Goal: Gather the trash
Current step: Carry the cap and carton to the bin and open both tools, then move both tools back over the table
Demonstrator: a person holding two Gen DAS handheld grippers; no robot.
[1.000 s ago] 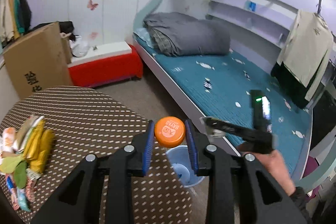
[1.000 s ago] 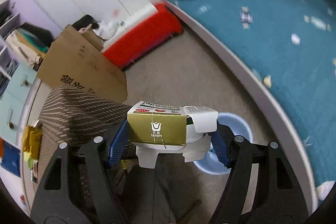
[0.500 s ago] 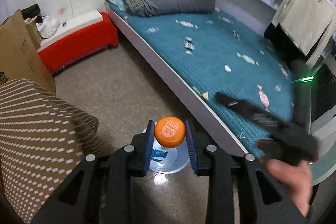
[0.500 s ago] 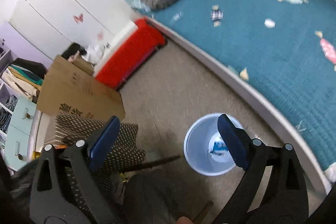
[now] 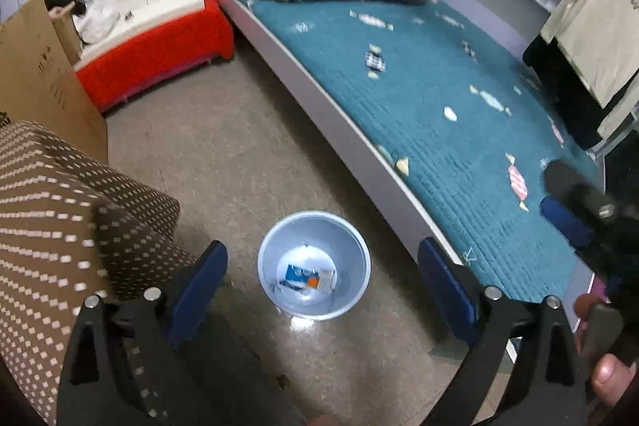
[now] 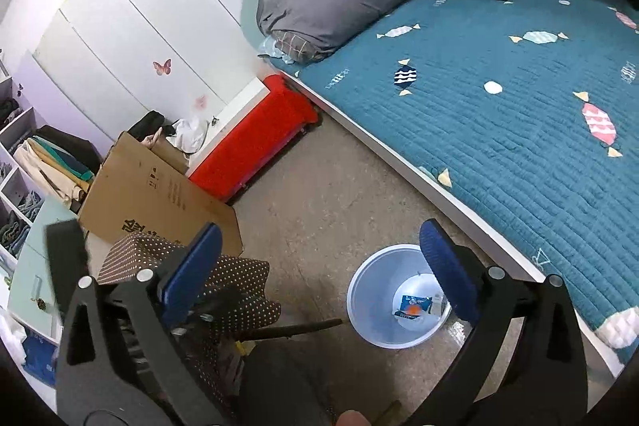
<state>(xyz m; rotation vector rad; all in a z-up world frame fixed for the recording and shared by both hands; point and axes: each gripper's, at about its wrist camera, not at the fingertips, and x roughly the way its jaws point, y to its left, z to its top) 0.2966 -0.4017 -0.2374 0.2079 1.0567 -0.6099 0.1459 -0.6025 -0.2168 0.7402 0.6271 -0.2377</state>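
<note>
Left wrist view
Left gripper [image 5: 321,272]: jaws just sprung wide, nothing between them.
Bin [image 5: 355,246]: pale blue, round, on the floor beside the bed [image 5: 459,98].
Trash [image 5: 307,276]: blue-white wrapper and orange cap at the bin's bottom.

Right wrist view
Right gripper [image 6: 319,270]: jaws spread wide, empty.
Bin [image 6: 367,298]: same litter inside, by the right finger.

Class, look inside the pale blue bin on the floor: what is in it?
Inside the bin lie a bottle with an orange cap and a blue label, plus a whitish carton. Anything beneath them is hidden.
</note>
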